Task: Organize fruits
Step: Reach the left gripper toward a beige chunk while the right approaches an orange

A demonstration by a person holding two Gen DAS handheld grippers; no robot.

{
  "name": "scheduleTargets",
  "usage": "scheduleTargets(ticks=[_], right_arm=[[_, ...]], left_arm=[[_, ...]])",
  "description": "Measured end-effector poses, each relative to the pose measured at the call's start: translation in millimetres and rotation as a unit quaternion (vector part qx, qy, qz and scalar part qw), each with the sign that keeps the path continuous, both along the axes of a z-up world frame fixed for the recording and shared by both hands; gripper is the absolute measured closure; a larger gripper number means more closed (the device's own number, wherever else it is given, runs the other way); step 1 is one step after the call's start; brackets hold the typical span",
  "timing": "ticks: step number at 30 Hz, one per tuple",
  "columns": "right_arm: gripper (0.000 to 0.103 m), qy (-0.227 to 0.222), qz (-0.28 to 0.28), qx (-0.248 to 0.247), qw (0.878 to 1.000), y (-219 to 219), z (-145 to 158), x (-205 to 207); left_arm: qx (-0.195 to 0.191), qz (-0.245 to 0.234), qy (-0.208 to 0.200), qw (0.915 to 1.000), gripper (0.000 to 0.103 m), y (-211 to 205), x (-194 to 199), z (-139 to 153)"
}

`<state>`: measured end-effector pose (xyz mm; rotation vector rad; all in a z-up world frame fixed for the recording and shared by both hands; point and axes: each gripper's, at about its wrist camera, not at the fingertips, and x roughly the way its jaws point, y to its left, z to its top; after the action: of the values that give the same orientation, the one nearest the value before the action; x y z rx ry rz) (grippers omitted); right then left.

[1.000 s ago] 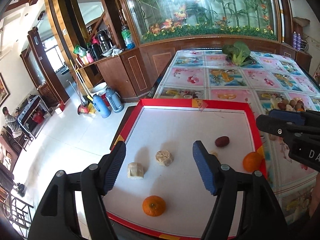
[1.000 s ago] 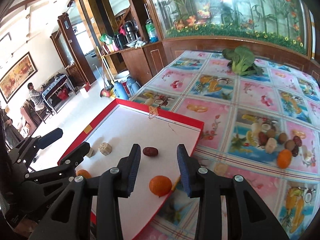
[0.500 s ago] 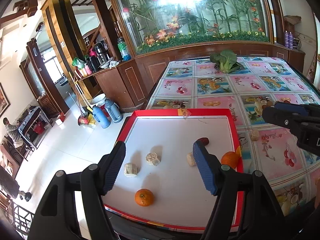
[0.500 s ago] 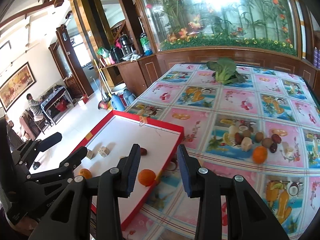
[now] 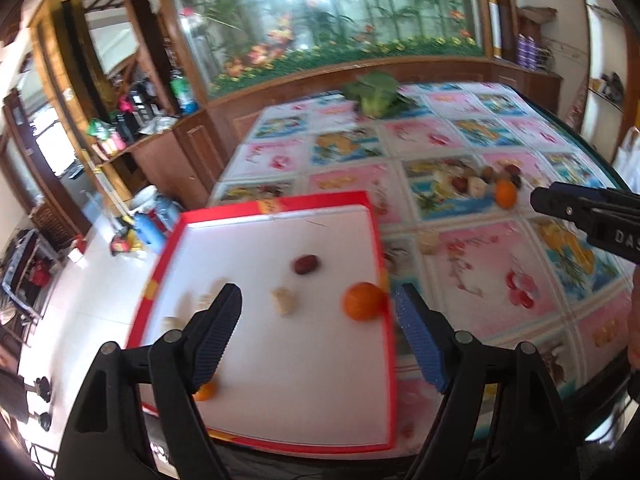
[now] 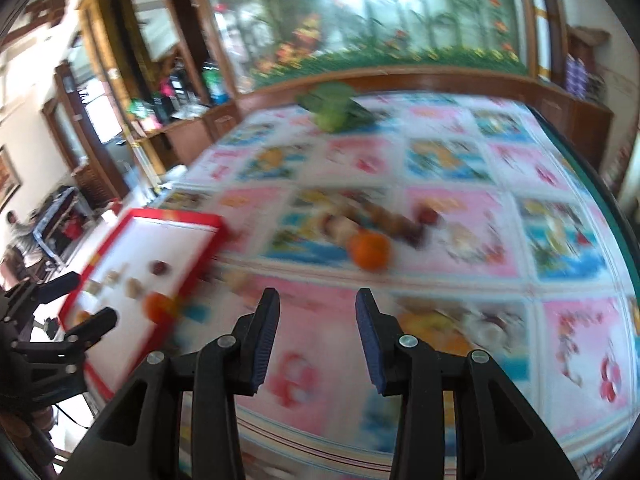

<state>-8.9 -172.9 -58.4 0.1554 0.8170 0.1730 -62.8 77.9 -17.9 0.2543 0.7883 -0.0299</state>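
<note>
A red-rimmed white tray [image 5: 372, 248] holds an orange [image 5: 362, 302], a dark red date [image 5: 307, 265] and several beige pieces [image 5: 285, 301]. A second orange [image 5: 206, 392] peeks out behind my left finger. My left gripper [image 5: 318, 304] hovers above the tray, its jaws opening and holding nothing. My right gripper [image 6: 316, 300] is open and empty over the flowered tablecloth. Ahead of it lies an orange [image 6: 370, 250] beside a pile of small fruits [image 6: 384, 220]. The right wrist view is blurred. The right gripper [image 5: 580, 216] also shows at the right edge of the left wrist view.
A leafy green vegetable [image 6: 332, 110] lies at the far end of the table, before a wooden cabinet with a planted glass tank. The tray [image 6: 176, 218] sits at the table's left corner, floor beyond it. A person [image 6: 18, 232] sits far left.
Both grippers have swung right across the table, so the tray has slid left in both views. The left jaws stand wider. The loose fruit pile is now nearer the right gripper.
</note>
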Motion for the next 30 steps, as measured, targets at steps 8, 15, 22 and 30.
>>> scheduleTargets(ticks=[8, 15, 22, 30], right_arm=[[0.064, 0.027, -0.039, 0.003, 0.999, -42.9, -16.5, 11.1], [0.063, 0.027, -0.006, 0.009, 1.0, -29.8, -18.4, 40.0], [0.06, 0.035, -0.006, 0.016, 0.999, -15.7, -26.6, 70.5], [0.055, 0.036, -0.011, 0.033, 0.999, -19.0, -32.9, 76.4]], left_arm=[[-0.014, -0.082, 0.055, 0.9951, 0.023, -61.1, 16.8, -20.9], [-0.011, -0.096, 0.069, 0.9929, 0.023, -79.1, 48.8, -23.1], [-0.017, -0.064, 0.091, 0.9936, 0.023, -52.0, 70.3, -35.6], [-0.038, -0.104, 0.114, 0.9873, 0.031, -62.3, 91.3, -46.7]])
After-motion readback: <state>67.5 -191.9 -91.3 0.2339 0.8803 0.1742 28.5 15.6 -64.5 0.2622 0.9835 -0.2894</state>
